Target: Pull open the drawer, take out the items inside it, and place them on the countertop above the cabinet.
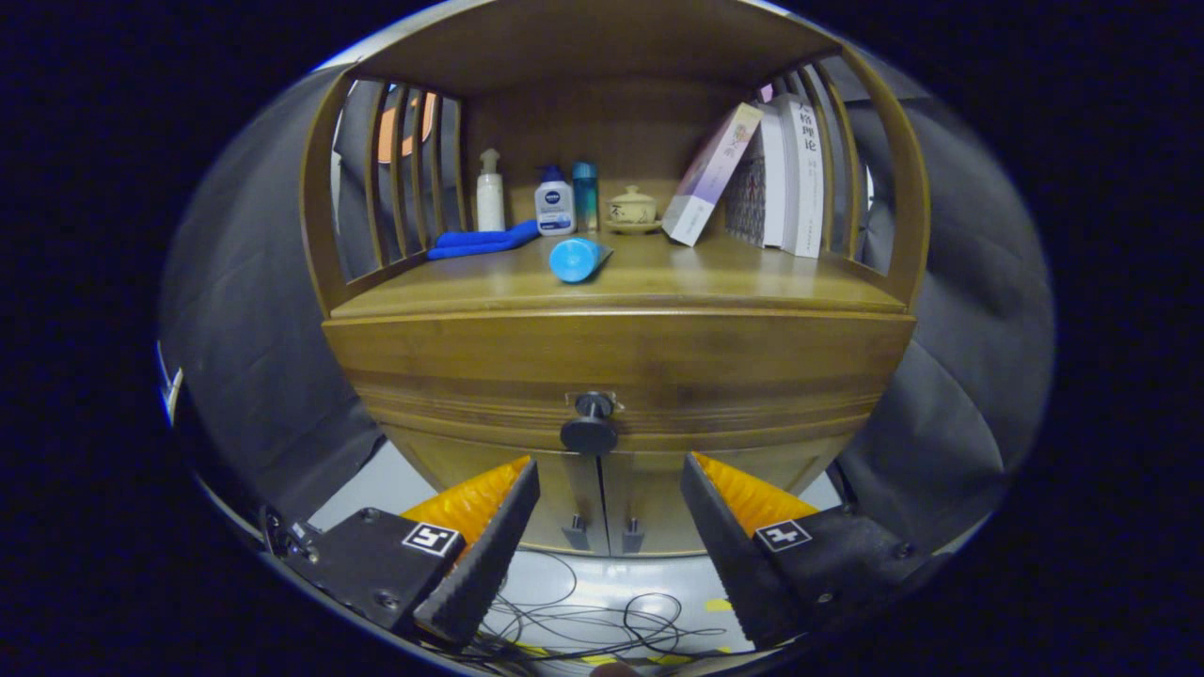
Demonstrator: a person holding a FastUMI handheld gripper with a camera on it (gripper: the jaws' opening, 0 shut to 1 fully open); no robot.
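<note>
Dark cloth hangs behind and to both sides of a wooden cabinet [616, 357], which stands on a pale floor where thin black cables [602, 621] lie in loose loops. Seen from the gripper, the cabinet's drawer [715, 395] sits flush and closed, its round dark knob [589, 428] just ahead of the fingers and roughly midway between them. Below the drawer are two small doors with little handles [602, 534].

On the countertop [752, 277] above the drawer, a blue tube [576, 259] lies on its side near the front edge. Behind it, from left to right, are a folded blue cloth [482, 241], a white pump bottle [489, 193], a white bottle with a blue cap [555, 202], a slim blue bottle [585, 196] and a small lidded ceramic pot on a saucer [632, 207]. A book [710, 174] leans against several upright books [790, 179] at the right. Slatted wooden sides frame the shelf.

The gripper [609, 555] is spread wide and holds nothing; its fingers [480, 564] sit below the knob, apart from the cabinet.
</note>
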